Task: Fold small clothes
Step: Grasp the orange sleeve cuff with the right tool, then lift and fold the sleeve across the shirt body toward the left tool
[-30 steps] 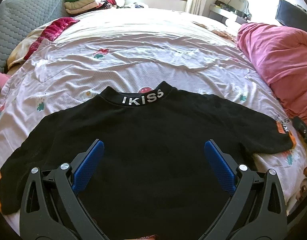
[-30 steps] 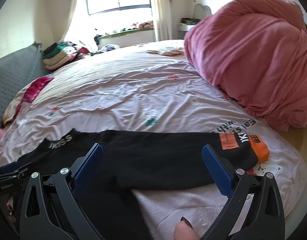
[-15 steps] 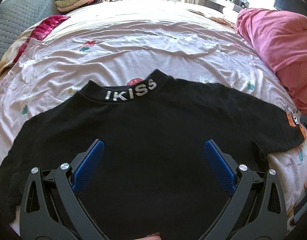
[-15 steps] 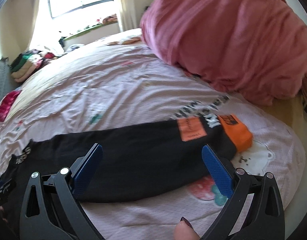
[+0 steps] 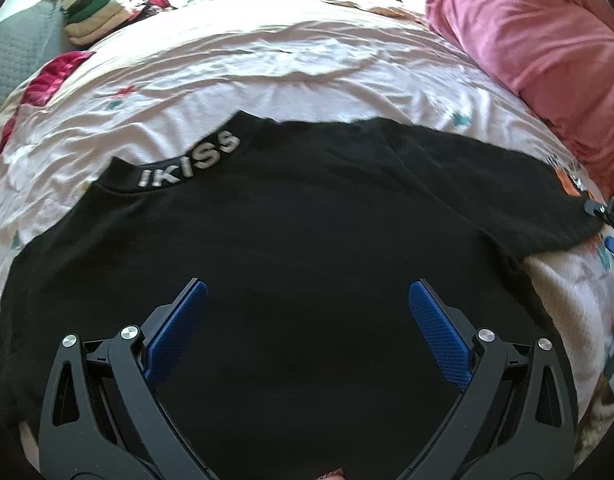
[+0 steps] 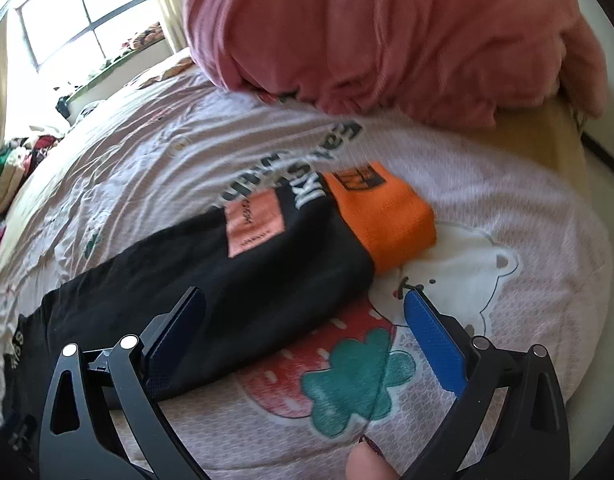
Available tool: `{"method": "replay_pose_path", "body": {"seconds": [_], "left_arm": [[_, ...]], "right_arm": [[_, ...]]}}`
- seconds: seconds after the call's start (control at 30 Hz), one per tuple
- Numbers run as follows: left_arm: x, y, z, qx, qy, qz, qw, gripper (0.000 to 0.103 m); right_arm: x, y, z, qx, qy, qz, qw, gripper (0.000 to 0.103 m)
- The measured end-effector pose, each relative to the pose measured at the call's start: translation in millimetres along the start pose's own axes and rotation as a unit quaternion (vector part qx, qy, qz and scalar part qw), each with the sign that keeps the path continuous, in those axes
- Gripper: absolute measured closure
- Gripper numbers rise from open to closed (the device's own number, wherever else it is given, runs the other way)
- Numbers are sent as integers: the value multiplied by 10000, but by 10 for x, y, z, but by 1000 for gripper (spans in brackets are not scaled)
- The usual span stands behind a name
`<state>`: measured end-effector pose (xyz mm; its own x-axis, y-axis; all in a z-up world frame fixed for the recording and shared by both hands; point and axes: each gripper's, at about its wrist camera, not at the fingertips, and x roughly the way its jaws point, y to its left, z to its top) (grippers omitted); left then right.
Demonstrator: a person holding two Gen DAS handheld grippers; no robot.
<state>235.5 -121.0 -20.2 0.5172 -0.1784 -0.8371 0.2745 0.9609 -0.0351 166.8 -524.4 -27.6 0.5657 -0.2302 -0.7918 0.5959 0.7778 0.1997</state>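
Note:
A small black shirt (image 5: pixel 307 248) with "IKISS" on its collar (image 5: pixel 191 164) lies flat on the pale printed bedsheet (image 5: pixel 267 72). My left gripper (image 5: pixel 307 304) is open and empty, low over the shirt's body. The shirt's right sleeve (image 6: pixel 243 280) ends in an orange cuff (image 6: pixel 383 220) with an orange patch (image 6: pixel 255 224). My right gripper (image 6: pixel 305 312) is open and empty, just short of the sleeve's end, its left finger over the black cloth and its right finger over the sheet.
A big pink duvet (image 6: pixel 387 28) is heaped at the bed's right side, close behind the cuff; it also shows in the left wrist view (image 5: pixel 547 40). Folded clothes (image 5: pixel 95 20) and a grey pillow (image 5: pixel 15 60) lie at the far left. A wooden bed edge (image 6: pixel 559 136) shows at the right.
The left gripper has moved forward and lower over the shirt's body. The right gripper has swung right and closer to the orange-cuffed sleeve end. Both stayed open.

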Motion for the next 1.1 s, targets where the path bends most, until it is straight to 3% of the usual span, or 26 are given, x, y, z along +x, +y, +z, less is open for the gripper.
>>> {"method": "replay_pose_path", "body": {"seconds": [0.27,0.33,0.37,0.43,0.5,0.53,0.8,1.1], "left_arm": [[133,-153,-113,317,188,-177,9992,8],[142,-169,-126,349,182,-176,9991,8],[141,-167,-125,353,173,-175,9991,8],[131,-145,-111,313,164,-198,9992,8],[113,-106,-82,229,151,-234,9993,8],[100,-78,-64,176,139,-239,9995,8],[-90,157,75,-247,-24,-334,9991,8],[-310,495,188,-831,-196,-553,9948,8]], "right_arm": [[229,-57,183,402,10,601,9974,5],[288,-42,223,421,-42,610,9972,18],[318,-40,248,435,-56,588,9973,31],[351,-39,304,504,-37,664,9965,48],[366,-32,371,581,-2,902,9942,77],[366,4,416,602,34,1145,9916,83],[-23,535,438,-39,-494,2018,9782,85],[-449,1153,283,-880,-907,2585,9577,85]]}}
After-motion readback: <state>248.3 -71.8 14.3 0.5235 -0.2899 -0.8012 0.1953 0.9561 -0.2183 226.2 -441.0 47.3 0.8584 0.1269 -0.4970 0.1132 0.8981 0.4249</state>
